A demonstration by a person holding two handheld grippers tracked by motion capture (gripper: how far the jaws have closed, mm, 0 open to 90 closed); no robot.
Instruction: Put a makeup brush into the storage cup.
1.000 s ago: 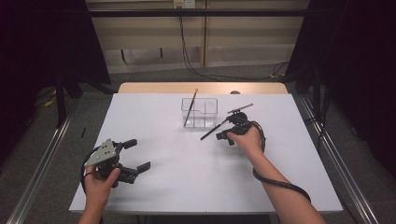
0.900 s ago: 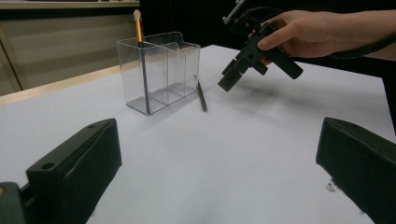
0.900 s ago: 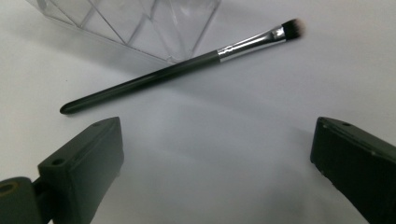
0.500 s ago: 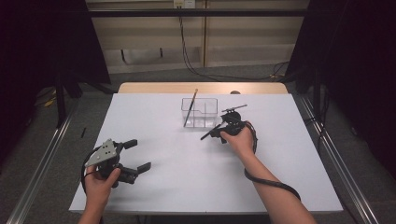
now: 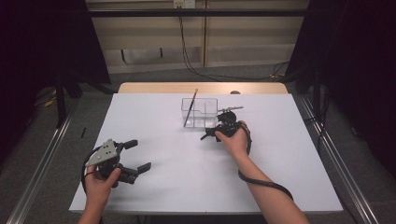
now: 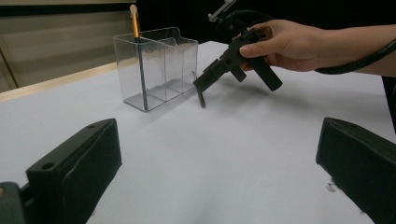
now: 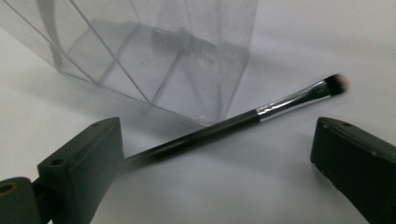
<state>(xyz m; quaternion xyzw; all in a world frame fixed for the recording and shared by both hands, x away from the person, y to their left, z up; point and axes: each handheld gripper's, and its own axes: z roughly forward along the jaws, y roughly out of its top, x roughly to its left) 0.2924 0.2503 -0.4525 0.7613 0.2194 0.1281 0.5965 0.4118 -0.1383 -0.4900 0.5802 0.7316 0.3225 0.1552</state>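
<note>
Right gripper spread wide over the brush lying flat against the clear organizer, apparently set to pinch its handle and stand it inside, left gripper also spread, idle near the table edge.

All views share clear organizer; overhead farthest

black-handled brush, clear organizer, white table
</note>
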